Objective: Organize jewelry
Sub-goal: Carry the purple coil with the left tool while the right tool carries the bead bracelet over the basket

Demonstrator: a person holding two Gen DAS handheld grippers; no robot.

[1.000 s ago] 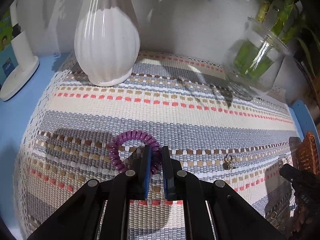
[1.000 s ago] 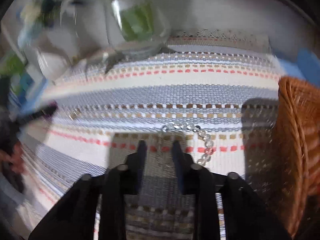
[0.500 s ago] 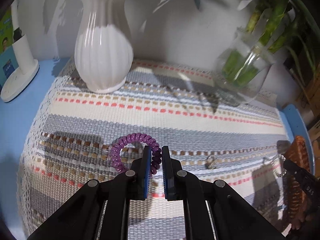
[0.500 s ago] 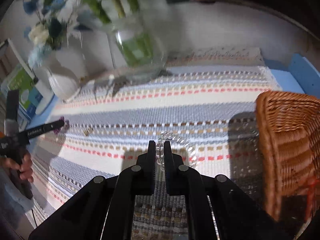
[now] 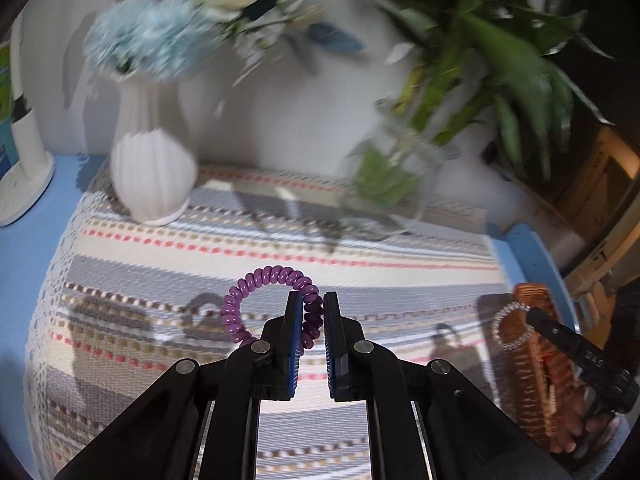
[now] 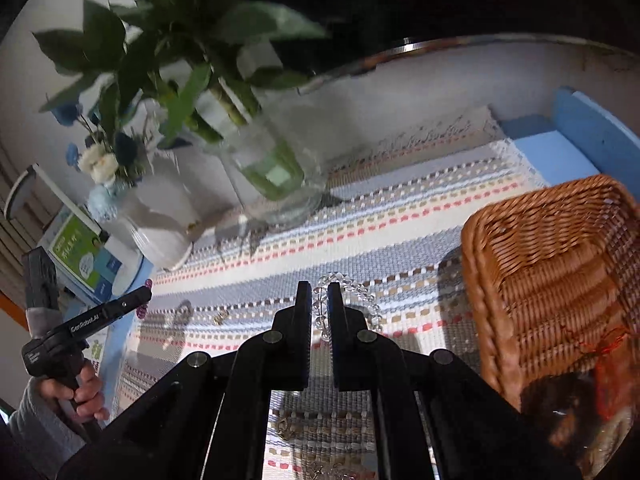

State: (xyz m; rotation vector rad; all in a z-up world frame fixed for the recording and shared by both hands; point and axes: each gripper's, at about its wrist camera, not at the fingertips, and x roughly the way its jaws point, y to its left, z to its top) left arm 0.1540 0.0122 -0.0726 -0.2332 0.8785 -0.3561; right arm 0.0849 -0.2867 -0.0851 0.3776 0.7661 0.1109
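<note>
My left gripper point(image 5: 311, 300) is shut on a purple spiral bracelet point(image 5: 264, 274), which hangs clear above the striped mat point(image 5: 160, 264). The right wrist view shows my right gripper point(image 6: 319, 292) shut on a clear bead bracelet point(image 6: 360, 286), also lifted off the mat. A brown wicker basket point(image 6: 476, 264) stands just to its right, with something red inside. The left wrist view also shows the right gripper point(image 5: 530, 314) holding the bead bracelet point(image 5: 498, 320) in front of the basket point(image 5: 532, 380). A small metal piece point(image 6: 220, 317) lies on the mat.
A white ribbed vase point(image 5: 152, 176) of flowers and a glass vase point(image 6: 276, 176) of green stems stand at the mat's far edge. A white lamp base point(image 5: 24, 184) sits on the blue tabletop point(image 5: 24, 272) at the left. More small jewelry point(image 6: 284, 432) lies below the right gripper.
The right gripper, open around the bead bracelet a second ago, has shut on it. Both grippers have risen off the mat with their bracelets.
</note>
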